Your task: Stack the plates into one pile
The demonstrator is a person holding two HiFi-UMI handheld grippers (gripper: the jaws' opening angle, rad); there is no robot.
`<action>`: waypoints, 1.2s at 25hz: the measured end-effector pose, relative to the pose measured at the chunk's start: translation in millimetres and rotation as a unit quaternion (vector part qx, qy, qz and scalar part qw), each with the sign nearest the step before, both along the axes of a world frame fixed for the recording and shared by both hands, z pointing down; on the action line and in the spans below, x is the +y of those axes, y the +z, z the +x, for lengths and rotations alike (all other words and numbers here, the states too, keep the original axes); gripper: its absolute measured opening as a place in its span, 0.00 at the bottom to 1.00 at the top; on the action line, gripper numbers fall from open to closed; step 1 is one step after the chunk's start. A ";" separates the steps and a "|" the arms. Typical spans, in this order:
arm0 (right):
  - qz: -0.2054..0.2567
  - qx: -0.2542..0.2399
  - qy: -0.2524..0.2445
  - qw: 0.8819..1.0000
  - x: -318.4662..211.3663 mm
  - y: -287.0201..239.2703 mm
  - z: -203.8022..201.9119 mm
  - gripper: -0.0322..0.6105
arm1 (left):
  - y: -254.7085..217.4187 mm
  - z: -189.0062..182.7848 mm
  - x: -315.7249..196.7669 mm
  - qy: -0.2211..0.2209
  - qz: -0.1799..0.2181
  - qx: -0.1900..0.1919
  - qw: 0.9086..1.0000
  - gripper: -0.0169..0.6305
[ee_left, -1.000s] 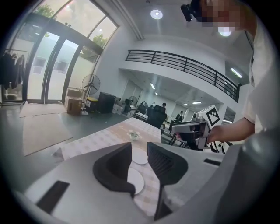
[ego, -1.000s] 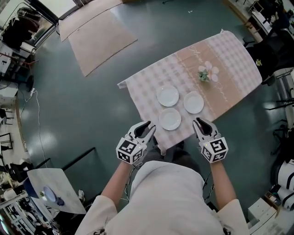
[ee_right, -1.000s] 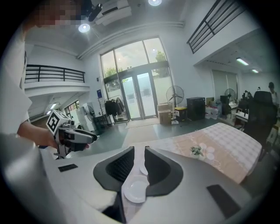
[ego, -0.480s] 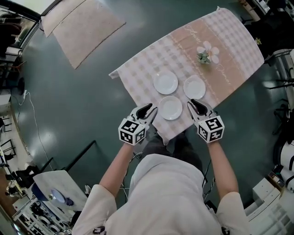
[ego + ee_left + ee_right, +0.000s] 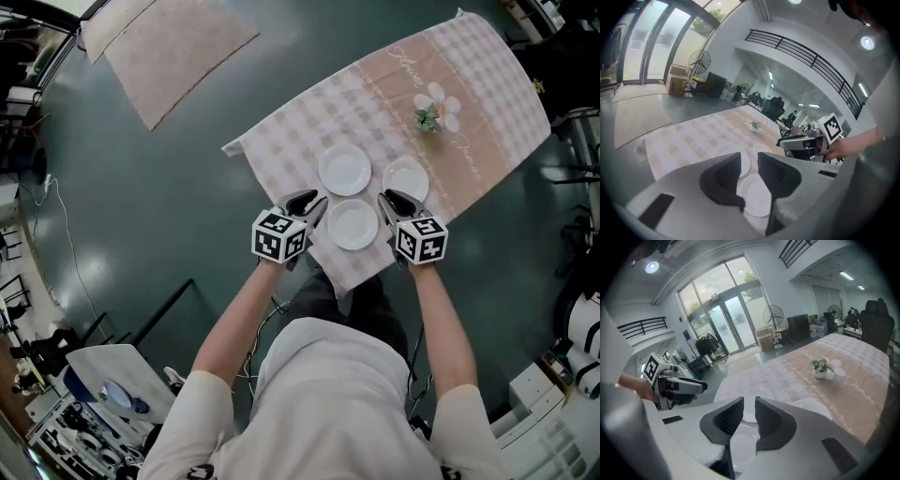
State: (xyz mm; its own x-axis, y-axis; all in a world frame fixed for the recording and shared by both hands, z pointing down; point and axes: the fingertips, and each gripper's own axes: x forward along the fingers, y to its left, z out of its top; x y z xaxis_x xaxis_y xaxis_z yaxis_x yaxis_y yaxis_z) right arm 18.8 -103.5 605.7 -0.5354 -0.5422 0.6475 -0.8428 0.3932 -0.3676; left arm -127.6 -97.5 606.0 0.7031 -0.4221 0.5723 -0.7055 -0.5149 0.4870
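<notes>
Three white plates lie on the checked tablecloth (image 5: 281, 150): a near plate (image 5: 352, 224), a far plate (image 5: 344, 170) and a right plate (image 5: 405, 180). My left gripper (image 5: 309, 200) hovers just left of the near plate, jaws open and empty. On the other side of that plate my right gripper (image 5: 388, 199) also hangs, jaws slightly apart and empty. In the left gripper view the near plate (image 5: 757, 197) shows below the left gripper (image 5: 749, 159), with the right gripper (image 5: 801, 143) beyond. Past the right gripper (image 5: 749, 404), its own view shows the near plate (image 5: 743, 446).
A small potted plant (image 5: 429, 117) with white flowers stands on the cloth's pink band, beyond the plates. The table's near edge runs just under both grippers. A beige mat (image 5: 159, 47) lies on the dark green floor at the far left. Cluttered benches line the room's edges.
Both grippers have moved forward and down from in front of the table's edge to either side of the near plate. The plates have not moved.
</notes>
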 end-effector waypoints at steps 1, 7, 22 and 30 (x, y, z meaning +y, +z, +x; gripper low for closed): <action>-0.007 -0.001 0.004 1.000 -4.1 8.4 0.3 0.19 | 7.8 -0.6 -5.2 -0.002 -0.006 -0.004 1.000 0.21; -0.051 0.000 0.033 0.998 -13.9 54.2 5.2 0.20 | 49.0 2.3 -19.9 0.006 -0.039 -0.034 0.999 0.23; -0.125 0.024 0.063 0.990 -39.6 125.9 -1.5 0.22 | 137.0 2.1 -47.9 -0.009 -0.136 -0.067 0.988 0.27; -0.143 0.033 0.079 0.986 -45.6 142.8 -2.3 0.22 | 151.9 0.4 -49.3 -0.024 -0.153 -0.066 0.986 0.27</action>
